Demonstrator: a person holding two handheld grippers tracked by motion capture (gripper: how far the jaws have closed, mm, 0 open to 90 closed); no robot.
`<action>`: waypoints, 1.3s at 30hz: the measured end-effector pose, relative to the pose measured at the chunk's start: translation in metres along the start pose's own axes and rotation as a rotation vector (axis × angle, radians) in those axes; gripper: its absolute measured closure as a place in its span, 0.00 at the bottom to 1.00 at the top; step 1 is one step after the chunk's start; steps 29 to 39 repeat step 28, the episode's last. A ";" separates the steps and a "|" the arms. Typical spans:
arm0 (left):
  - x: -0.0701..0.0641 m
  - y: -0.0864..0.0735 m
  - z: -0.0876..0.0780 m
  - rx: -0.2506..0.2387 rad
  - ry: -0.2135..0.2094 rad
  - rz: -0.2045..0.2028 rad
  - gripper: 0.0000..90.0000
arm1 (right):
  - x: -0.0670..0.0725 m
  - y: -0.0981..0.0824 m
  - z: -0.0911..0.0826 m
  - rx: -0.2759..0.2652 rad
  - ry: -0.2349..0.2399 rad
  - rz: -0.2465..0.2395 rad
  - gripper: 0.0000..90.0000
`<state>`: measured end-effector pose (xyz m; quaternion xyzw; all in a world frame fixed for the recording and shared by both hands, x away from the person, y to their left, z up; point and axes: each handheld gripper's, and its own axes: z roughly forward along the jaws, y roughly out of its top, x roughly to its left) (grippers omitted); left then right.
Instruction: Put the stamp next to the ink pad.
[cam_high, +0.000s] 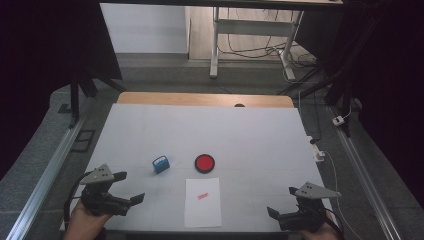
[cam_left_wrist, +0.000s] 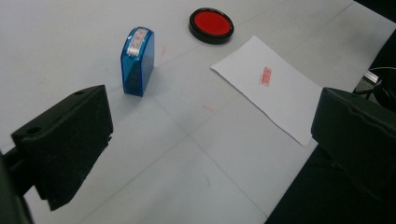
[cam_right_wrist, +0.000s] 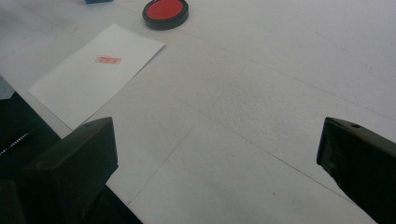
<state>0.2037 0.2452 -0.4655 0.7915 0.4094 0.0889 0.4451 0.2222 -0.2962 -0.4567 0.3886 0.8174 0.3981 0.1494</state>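
A blue self-inking stamp (cam_high: 160, 164) (cam_left_wrist: 137, 60) stands upright on the white table cover. To its right sits a round red ink pad (cam_high: 204, 163) (cam_left_wrist: 211, 24) (cam_right_wrist: 165, 11) in a black case. A white paper sheet (cam_high: 202, 202) (cam_left_wrist: 275, 88) (cam_right_wrist: 98, 74) lies near the front edge, bearing a small red imprint (cam_high: 202, 196) (cam_left_wrist: 265, 76) (cam_right_wrist: 108, 59). My left gripper (cam_high: 131, 186) (cam_left_wrist: 212, 135) is at the front left, open and holding nothing, a short way in front of the stamp. My right gripper (cam_high: 281, 200) (cam_right_wrist: 217, 149) rests at the front right corner, open, with bare table between its jaws.
The white cover (cam_high: 240, 135) spans a wooden table whose far edge (cam_high: 200, 98) shows. Metal rails (cam_high: 47, 170) (cam_high: 367, 175) run along both sides. Cables and a white plug (cam_high: 340, 120) lie on the floor to the right; desk legs (cam_high: 215, 45) stand beyond.
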 end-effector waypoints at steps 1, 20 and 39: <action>0.000 -0.002 -0.002 -0.001 0.006 0.003 0.00 | 0.000 0.000 0.000 0.002 -0.001 0.001 0.00; 0.002 -0.036 -0.028 0.022 0.090 -0.036 0.00 | -0.001 0.000 0.000 0.016 -0.008 0.015 0.00; -0.002 -0.035 -0.022 0.078 0.112 -0.023 0.00 | -0.001 0.000 0.001 0.019 -0.005 0.007 0.00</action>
